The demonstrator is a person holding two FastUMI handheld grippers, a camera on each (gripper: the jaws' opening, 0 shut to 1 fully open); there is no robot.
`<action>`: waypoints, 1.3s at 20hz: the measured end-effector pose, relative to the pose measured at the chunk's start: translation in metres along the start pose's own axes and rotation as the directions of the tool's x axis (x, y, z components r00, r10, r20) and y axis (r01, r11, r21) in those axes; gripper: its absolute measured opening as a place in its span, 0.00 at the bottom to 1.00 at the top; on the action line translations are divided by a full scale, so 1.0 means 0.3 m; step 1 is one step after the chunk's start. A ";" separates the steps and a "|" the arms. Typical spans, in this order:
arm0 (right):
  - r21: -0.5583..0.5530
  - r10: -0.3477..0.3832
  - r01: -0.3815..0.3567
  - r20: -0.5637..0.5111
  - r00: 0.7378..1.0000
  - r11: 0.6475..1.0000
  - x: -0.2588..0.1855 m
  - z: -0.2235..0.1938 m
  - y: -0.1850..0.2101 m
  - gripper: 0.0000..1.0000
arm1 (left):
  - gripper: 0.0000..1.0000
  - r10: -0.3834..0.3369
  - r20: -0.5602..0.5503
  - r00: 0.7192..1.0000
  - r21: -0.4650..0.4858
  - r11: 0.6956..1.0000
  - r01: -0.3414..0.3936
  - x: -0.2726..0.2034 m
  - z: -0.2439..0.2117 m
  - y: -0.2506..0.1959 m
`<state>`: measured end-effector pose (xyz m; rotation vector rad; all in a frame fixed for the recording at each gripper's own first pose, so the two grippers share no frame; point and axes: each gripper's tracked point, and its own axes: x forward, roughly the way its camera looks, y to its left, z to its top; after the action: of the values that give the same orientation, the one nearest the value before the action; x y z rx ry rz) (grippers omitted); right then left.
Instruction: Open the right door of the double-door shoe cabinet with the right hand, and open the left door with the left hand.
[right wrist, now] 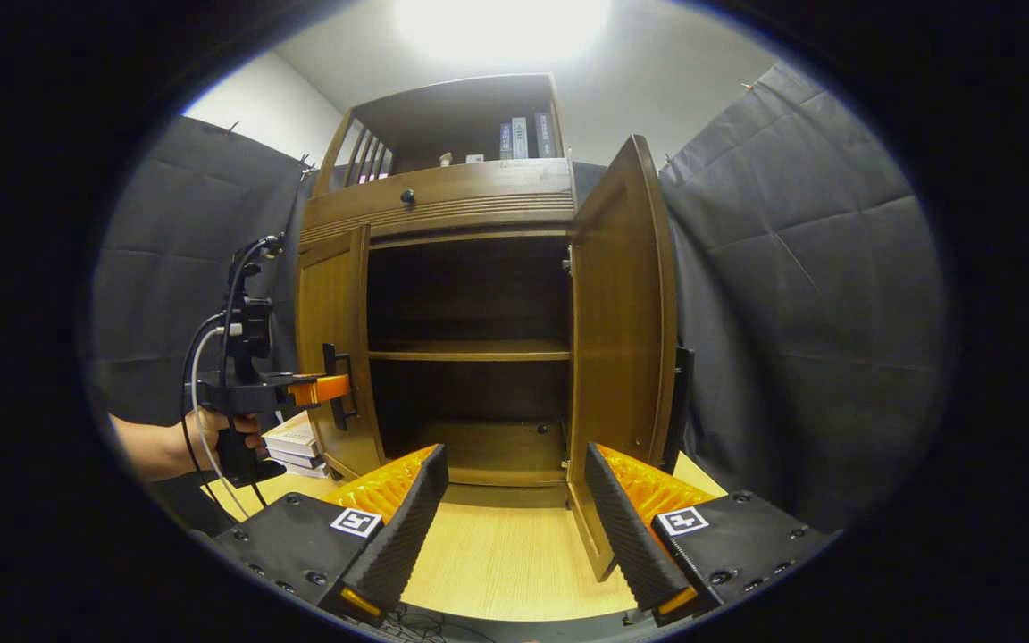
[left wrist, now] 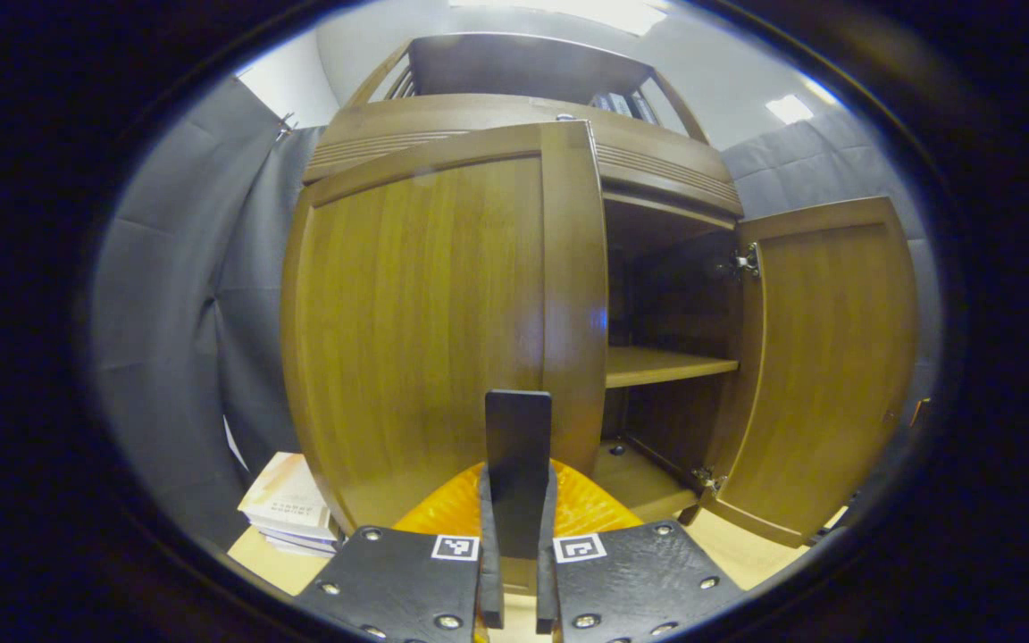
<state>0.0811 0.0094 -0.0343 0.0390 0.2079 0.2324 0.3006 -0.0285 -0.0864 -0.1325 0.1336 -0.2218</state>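
Observation:
The wooden shoe cabinet's left door (left wrist: 416, 321) stands slightly ajar. Its dark upright handle (left wrist: 517, 429) is pinched between my left gripper's (left wrist: 517, 536) two fingers. In the right gripper view that left gripper (right wrist: 336, 388) sits on the left door (right wrist: 331, 313), held by a hand (right wrist: 166, 446). The right door (right wrist: 617, 313) is swung wide open, its lower edge just in front of my right gripper's right finger. My right gripper (right wrist: 514, 464) is open, holding nothing. The right door (left wrist: 827, 357) also appears at the right of the left gripper view.
Inside the cabinet a bare shelf (right wrist: 470, 350) spans the middle. A drawer with a dark knob (right wrist: 407, 196) runs above the doors, and books (right wrist: 523, 136) stand on top. A stack of books (left wrist: 287, 509) lies left of the cabinet on the light wooden table (right wrist: 497, 554).

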 end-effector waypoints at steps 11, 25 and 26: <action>0.007 0.057 -0.057 0.018 0.998 0.998 -0.022 0.028 0.059 0.96 | 0.17 0.055 0.006 0.998 -0.004 0.998 -0.055 -0.178 -0.010 0.092; 0.034 0.161 -0.162 0.042 0.986 0.986 -0.049 0.052 0.179 0.96 | 0.16 0.165 0.011 0.986 0.000 0.986 -0.165 -0.397 -0.012 0.284; 0.035 0.165 -0.167 0.044 0.985 0.985 -0.050 0.053 0.185 0.96 | 0.14 0.173 0.006 0.985 -0.004 0.985 -0.173 -0.398 -0.015 0.290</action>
<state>0.0578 0.0596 -0.0125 0.0997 0.1686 0.3936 0.2026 0.0823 -0.0894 -0.1242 0.1385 -0.0477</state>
